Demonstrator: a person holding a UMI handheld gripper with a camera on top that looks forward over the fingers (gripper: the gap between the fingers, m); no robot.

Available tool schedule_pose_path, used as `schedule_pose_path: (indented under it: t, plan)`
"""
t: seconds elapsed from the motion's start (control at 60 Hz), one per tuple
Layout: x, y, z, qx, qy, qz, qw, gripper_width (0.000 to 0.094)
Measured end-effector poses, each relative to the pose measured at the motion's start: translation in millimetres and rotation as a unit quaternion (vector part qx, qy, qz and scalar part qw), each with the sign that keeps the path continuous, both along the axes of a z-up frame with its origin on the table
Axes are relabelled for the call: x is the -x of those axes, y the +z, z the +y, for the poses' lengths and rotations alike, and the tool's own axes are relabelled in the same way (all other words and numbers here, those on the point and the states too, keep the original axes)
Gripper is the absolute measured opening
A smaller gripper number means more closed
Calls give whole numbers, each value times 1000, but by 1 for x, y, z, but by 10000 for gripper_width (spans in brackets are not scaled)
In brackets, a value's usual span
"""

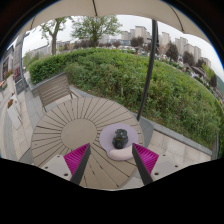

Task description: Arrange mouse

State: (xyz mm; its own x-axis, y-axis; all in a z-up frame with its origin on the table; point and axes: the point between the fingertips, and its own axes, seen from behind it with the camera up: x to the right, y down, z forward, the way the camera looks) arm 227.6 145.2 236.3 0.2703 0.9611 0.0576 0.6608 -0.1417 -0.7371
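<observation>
**A:** Outdoors on a terrace, and the gripper (113, 158) hangs above a round slatted wooden table (62, 125). What are the fingers doing?

**B:** Spread wide — the two magenta pads (76, 157) sit well apart on either side, and nothing is pressed between them. The hold is empty.

**A:** And the mouse?

**B:** There it is, the dark mouse (120, 138), small and rounded, sitting on a pale round mouse pad (118, 149) near the table's edge. It lies just ahead of the fingertips, in line with the gap between the fingers, resting on its own support. Neither finger touches it.

**A:** So it stands free of the gripper?

**B:** Free, yes — clear space on both sides of it. The pale pad reaches down between the two fingers, a little nearer the right-hand one.

**A:** What else is around?

**B:** A wooden chair (52, 88) stands at the far side of the table, with a second seat only partly visible further out to the left. Beyond that, a thick green hedge (120, 75) runs across the view, with trees (95, 28) and apartment buildings (165, 42) behind it. A dark slanted pole (150, 70) crosses in front of the hedge to the right of the table, under the rim of a parasol overhead. Paved ground (185, 150) shows past the table's right edge.
</observation>
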Motion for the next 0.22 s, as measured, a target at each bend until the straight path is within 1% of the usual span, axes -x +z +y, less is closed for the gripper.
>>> schedule_pose_path:
  t: [0.067, 0.15, 0.217]
  plan:
    - [0, 1, -2, -6, 3, 5, 1000, 854]
    - [-5, -1, -1, 2, -2, -1, 1000, 856]
    - [-1, 0, 2, 0, -7, 1, 1000, 856]
